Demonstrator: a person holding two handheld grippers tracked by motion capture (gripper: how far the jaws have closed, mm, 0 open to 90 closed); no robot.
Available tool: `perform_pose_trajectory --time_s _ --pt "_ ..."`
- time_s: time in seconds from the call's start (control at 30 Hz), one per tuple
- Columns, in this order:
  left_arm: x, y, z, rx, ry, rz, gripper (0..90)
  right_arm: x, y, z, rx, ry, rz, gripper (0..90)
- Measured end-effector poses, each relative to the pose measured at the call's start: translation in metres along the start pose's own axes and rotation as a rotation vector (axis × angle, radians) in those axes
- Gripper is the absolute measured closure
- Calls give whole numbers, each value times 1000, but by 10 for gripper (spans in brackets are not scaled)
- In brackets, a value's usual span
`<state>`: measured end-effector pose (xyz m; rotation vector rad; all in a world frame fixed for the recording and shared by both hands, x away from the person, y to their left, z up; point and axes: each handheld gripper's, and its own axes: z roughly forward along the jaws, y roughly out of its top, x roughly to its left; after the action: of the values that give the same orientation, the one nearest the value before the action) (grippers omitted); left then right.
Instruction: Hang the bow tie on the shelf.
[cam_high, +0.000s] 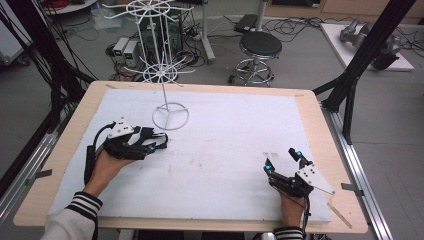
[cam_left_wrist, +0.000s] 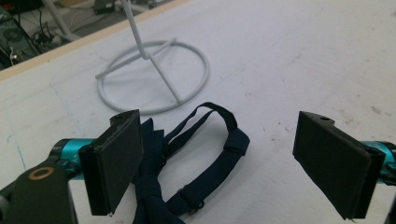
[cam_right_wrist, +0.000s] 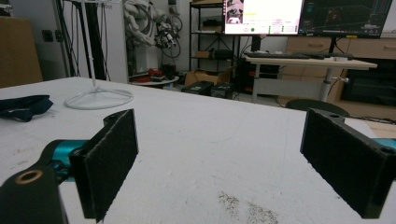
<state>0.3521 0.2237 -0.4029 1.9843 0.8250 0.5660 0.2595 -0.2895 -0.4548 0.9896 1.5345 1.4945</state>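
A dark navy bow tie (cam_left_wrist: 189, 161) with its strap looped out lies flat on the white mat, just in front of the ring base of a white wire stand (cam_left_wrist: 154, 77). My left gripper (cam_left_wrist: 222, 140) is open, low over the mat, its jaws standing either side of the bow tie without closing on it; the knot sits by the left jaw. From above, the left gripper (cam_high: 149, 141) is at the mat's left, with the bow tie (cam_high: 161, 138) at its tips and the stand (cam_high: 170, 116) just beyond. My right gripper (cam_high: 280, 157) rests open at the front right, nothing between its jaws.
The white mat (cam_high: 225, 130) covers most of the wooden table (cam_high: 320, 107). The tall wire stand carries spoked hanger wheels (cam_high: 161, 72) above its base. In the right gripper view the bow tie (cam_right_wrist: 23, 106) and stand base (cam_right_wrist: 98, 99) lie far to the left. A stool (cam_high: 260, 47) stands beyond the table.
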Motion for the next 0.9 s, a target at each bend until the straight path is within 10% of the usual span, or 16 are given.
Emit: perform_pose_trajectory --time_s 0.9 --pt "-12 16 45 317 -14 96 282 0 0 0 -2 -6 -3 103"
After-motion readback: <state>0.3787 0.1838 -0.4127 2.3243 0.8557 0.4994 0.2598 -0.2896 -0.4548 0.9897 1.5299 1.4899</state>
